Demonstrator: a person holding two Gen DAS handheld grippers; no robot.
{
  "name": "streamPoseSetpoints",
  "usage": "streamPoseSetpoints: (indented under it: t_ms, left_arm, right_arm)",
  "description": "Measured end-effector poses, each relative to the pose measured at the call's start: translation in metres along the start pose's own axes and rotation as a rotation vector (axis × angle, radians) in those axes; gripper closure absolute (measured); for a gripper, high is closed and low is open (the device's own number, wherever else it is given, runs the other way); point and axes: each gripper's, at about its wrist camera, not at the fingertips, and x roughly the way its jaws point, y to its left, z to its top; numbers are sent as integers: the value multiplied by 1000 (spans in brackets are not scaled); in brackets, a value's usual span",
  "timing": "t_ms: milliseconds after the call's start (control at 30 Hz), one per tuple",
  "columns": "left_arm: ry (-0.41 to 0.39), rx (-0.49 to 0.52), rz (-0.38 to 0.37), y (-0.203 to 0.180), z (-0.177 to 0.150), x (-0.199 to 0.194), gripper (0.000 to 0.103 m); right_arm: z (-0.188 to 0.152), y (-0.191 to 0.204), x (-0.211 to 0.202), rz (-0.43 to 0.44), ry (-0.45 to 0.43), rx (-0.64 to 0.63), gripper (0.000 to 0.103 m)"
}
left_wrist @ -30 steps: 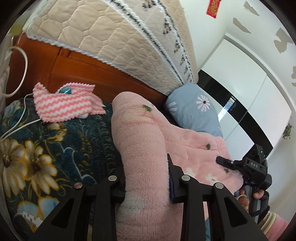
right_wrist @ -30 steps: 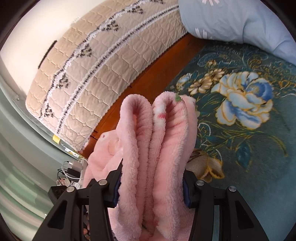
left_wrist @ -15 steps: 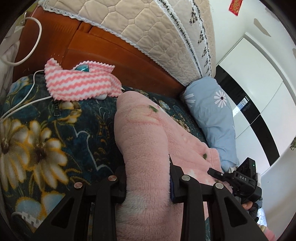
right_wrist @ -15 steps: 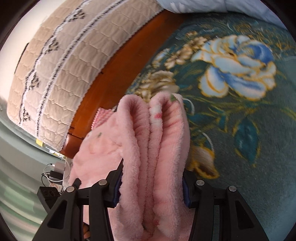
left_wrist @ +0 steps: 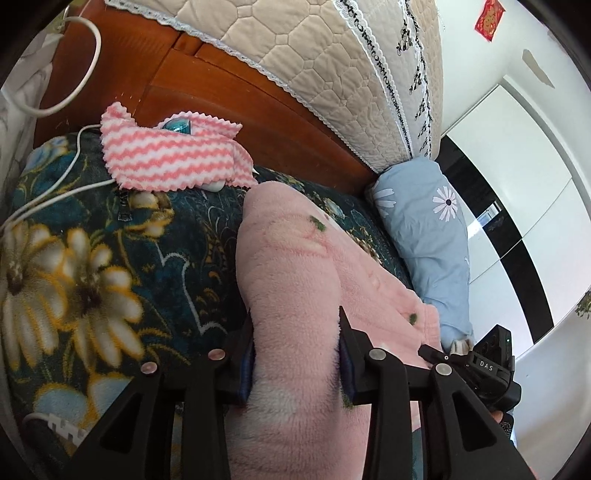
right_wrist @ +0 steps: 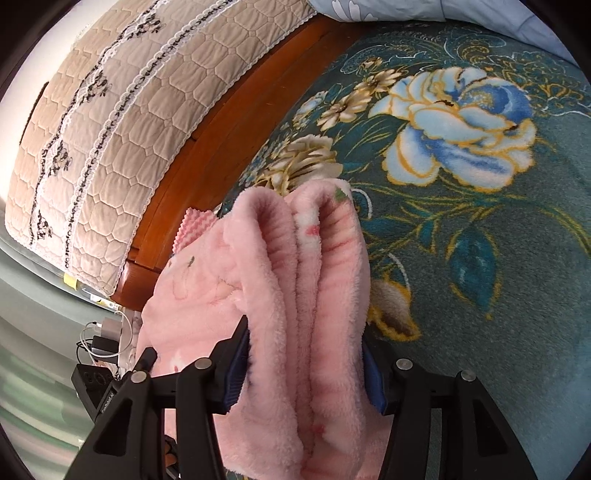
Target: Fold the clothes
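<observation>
1. We're on a bed [right_wrist: 517,295] under a dark teal blanket with big printed flowers, a wooden headboard [left_wrist: 207,96] behind it and a beige quilted cover [left_wrist: 332,62] draped over the top.
2. A blue daisy-print pillow [left_wrist: 436,229] leans at the headboard, and a pink-and-white zigzag cloth [left_wrist: 166,158] lies on the blanket beside a white cable [left_wrist: 59,192].
3. White wardrobe doors with a black band fill the far side, with a red paper charm [left_wrist: 489,18] up on the wall; its characters are too small to read.
4. The left gripper [left_wrist: 295,354] has a thick fold of the pink fleece garment [left_wrist: 291,266] between its fingers, and they are easing apart, pads still against the pile.
5. The right gripper [right_wrist: 304,365] has a bunched, several-layer edge of the same garment [right_wrist: 295,266] packed between its fingers, which are opening too, set about midway.
6. The garment stretches between both grippers, down on the blanket.
7. In the left view the right gripper's body shows white lettering, "DAS" [left_wrist: 486,365].
</observation>
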Motion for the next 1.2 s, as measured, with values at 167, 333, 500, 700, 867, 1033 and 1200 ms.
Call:
streamPoseSetpoints:
  t_ms: [167,333,500,700,867,1033,1200]
  left_arm:
    - [-30,56,10,-12,3,-14,53]
    - [-74,104,-15,-25,6,-35,50]
    - [-78,166,-163,-47,2,-46,47]
    - [20,201,-82,-55,-6,-17,47]
    - [72,197,-70,-42,-6,-10,47]
    - [133,186,-19,-35,-11,7,47]
    - [142,171,-29,-31,-15,8,47]
  right_arm:
    - [2,-3,-14,-34,-9,3,46]
    - [8,-6,-45,-125,-81,14,46]
    - [25,32,-66,-180,-156,-47,46]
    - [9,105,-13,-219,-4,-347,53]
    - [3,112,10,-299,7,-439,81]
    - [15,95,24,-356,-15,-391,87]
    - [21,76,43,-363,21,-333,90]
